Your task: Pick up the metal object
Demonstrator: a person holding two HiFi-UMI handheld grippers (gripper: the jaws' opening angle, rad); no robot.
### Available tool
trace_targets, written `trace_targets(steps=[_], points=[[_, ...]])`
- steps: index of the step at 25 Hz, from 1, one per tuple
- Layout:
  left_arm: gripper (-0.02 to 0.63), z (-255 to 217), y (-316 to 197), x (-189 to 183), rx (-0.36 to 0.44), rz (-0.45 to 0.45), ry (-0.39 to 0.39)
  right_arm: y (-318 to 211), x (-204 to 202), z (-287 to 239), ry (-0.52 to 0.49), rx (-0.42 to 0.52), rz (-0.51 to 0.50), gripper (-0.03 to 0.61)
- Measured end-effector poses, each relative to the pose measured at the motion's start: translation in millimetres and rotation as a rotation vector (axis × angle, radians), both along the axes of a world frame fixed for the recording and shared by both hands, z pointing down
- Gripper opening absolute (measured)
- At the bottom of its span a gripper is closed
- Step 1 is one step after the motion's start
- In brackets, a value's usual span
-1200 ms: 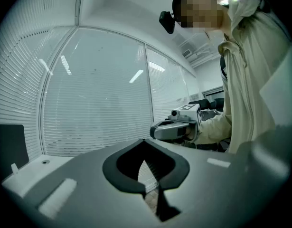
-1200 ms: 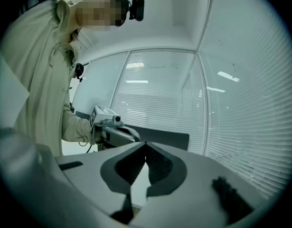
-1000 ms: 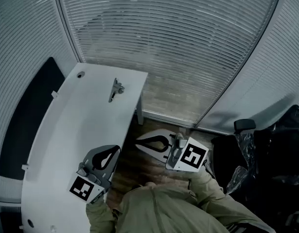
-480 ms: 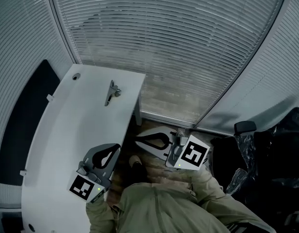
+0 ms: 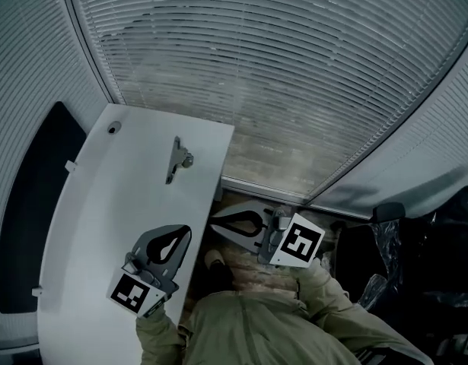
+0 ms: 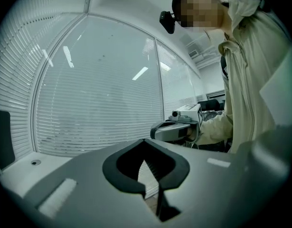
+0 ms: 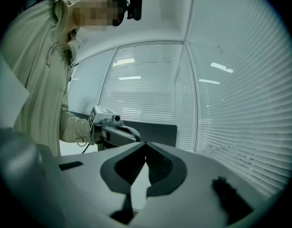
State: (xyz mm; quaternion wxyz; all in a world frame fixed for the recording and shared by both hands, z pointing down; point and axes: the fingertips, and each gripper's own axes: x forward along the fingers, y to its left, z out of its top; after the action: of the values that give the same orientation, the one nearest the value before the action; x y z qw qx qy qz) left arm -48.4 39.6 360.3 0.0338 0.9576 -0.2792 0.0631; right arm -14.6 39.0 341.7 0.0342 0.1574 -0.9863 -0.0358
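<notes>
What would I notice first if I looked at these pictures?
Probably the window blinds, which curve all around the room. Next come the two tongs with black-and-white square markers, low in the head view: the left tongs and right tongs, both shut and empty. A small metal object lies farther up on the white table.
</notes>
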Motion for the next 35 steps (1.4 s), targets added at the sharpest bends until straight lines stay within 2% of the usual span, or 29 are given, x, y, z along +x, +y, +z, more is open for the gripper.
trace_targets(steps=[5,9,13,16,21,24,27,31,32,35], points=[[0.005,9.6,-40.9,-19.4,0.021,-0.025,0.001,-38.3,-16.5,10.2,0.025,-0.03,-0.018,0.003],[0.005,21.1,-71.4,-27.4,-0.045,-0.043,0.033,-70.7,-27.3,22.1,0.051,-0.068,-0.026,0.003],[0.005,26.8,-95.0,-33.8,-0.041,-0.046,0.073,-93.6,-34.9,34.2,0.072,-0.104,-0.024,0.003],[0.005,37.6,-104.4,-35.4,-0.121,-0.056,0.071,-104.5,-38.2,46.0,0.092,-0.141,-0.027,0.003],[0.005,47.5,-121.9,-33.6,-0.103,-0.066,0.073,-123.5,-37.0,62.1,0.112,-0.184,-0.035,0.003],[0.005,53.6,-128.3,-28.5,-0.169,-0.089,0.065,-137.2,-33.6,72.6,0.129,-0.211,-0.036,0.005],[0.005,55.7,-138.1,-25.9,-0.183,-0.115,0.063,-152.2,-30.1,91.3,0.165,-0.245,-0.046,0.005],[0.005,62.9,-151.4,-25.0,-0.207,-0.149,0.047,-172.8,-31.5,120.9,0.212,-0.337,-0.079,0.006],[0.005,64.8,-154.8,-24.9,-0.213,-0.156,0.045,-179.0,-32.9,128.4,0.229,-0.355,-0.081,0.034],[0.006,70.9,-163.5,-25.8,-0.232,-0.176,0.041,-201.7,-37.6,155.2,0.316,-0.377,-0.042,0.175]])
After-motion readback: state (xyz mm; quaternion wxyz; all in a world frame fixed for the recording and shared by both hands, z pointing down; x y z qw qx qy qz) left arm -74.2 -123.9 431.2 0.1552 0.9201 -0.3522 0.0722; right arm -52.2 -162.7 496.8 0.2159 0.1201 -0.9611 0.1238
